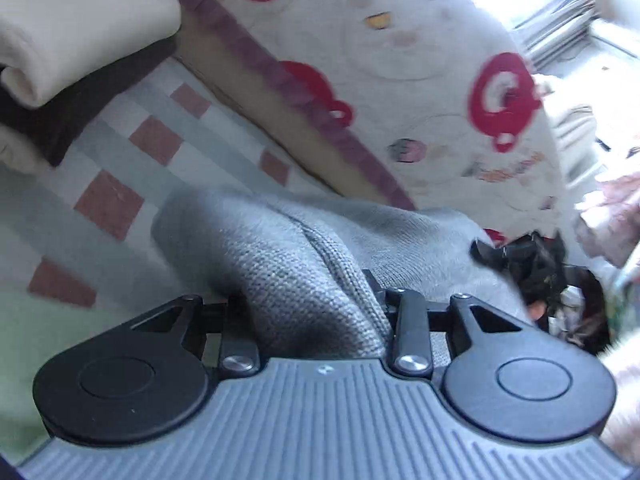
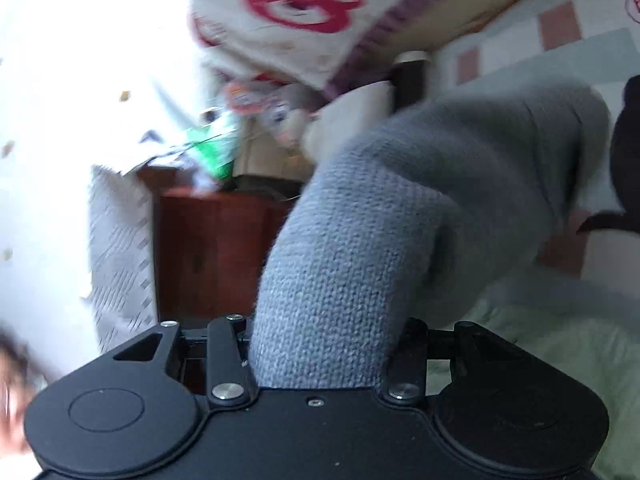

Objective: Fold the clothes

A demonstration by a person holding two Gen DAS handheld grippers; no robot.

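A grey knitted garment (image 1: 304, 264) lies bunched on the checked bedsheet (image 1: 132, 140). My left gripper (image 1: 316, 320) is shut on a thick fold of it; the knit fills the space between the jaws and hides the fingertips. In the right wrist view my right gripper (image 2: 324, 352) is shut on another thick fold of the same grey knit (image 2: 400, 208), which rises from the jaws and stretches away to the right over the bed. The other gripper shows as a dark shape (image 1: 532, 264) at the garment's far right.
A folded cream garment (image 1: 80, 24) sits on a dark one (image 1: 92, 96) at upper left. A cream pillow with red bears (image 1: 400, 80) lies behind. A red-brown bedside cabinet (image 2: 216, 248) with clutter stands beside the bed. A dark object (image 2: 628, 152) is at right.
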